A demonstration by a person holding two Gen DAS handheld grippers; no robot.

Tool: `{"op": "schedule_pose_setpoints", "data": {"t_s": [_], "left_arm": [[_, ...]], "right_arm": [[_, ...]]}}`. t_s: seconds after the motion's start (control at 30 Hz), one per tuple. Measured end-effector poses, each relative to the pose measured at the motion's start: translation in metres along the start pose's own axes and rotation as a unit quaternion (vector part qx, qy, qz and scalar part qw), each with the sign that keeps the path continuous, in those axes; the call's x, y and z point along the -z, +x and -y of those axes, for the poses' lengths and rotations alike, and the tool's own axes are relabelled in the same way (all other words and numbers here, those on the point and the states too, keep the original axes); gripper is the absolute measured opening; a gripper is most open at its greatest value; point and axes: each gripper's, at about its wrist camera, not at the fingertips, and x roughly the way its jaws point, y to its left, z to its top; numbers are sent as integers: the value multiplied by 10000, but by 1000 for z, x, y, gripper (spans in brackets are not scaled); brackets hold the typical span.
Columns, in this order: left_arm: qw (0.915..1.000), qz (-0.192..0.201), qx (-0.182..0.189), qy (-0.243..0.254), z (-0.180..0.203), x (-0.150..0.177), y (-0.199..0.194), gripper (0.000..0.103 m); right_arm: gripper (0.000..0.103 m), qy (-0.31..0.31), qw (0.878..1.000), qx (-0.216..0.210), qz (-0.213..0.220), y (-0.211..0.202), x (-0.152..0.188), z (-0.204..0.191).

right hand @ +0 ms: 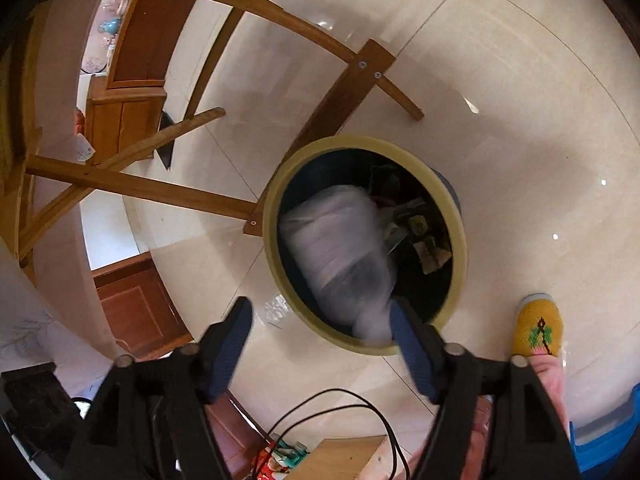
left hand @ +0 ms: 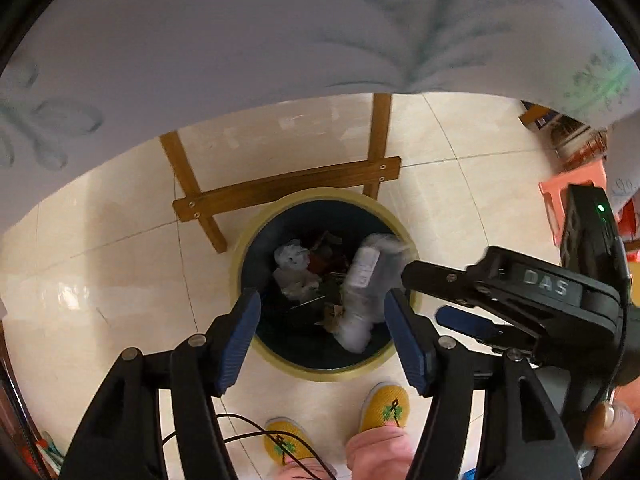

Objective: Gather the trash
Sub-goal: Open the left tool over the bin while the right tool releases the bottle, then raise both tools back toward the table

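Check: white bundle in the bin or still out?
In. The white bundle sits inside the bin rim, blurred; neither open gripper's pads press on it.

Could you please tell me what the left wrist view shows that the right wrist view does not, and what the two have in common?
Only the left wrist view shows the right gripper from the side, a patterned white cloth hanging above, and both yellow slippers.

Only the right wrist view shows the brown wooden cabinet and a blue bin edge.

Both show the yellow-rimmed trash bin on the tiled floor, a white bag blurred at its mouth, the wooden frame, and open fingers.
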Motion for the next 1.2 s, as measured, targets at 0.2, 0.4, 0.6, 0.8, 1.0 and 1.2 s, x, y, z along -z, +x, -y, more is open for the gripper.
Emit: {"op": "schedule_pose_setpoints", "data": {"t_s": [0.2, 0.4, 0.6, 0.8, 1.0, 1.2], "left_arm": [[9997, 47, 6, -220, -10, 1, -7, 63], [9996, 44, 76, -278, -11, 13, -41, 63], [9992, 69, 252, -300, -3, 26, -113, 63], [9984, 421, 351, -123, 6, 27, -206, 63], [9940, 1024, 373, -61, 10, 21, -303, 63], [9854, 1679, 273, -50, 7, 13, -395, 63]], "right_arm": [[81, -183, 9997, 87, 94, -4, 7, -7], [81, -421, 9988, 176, 177, -31, 33, -25], [87, -915, 9953, 193, 252, -95, 74, -57], [87, -1411, 9890, 81, 439, -176, 103, -96], [87, -1998, 9768, -61, 766, -255, 131, -139], [87, -2784, 9544, -107, 1074, -319, 153, -192]]}}
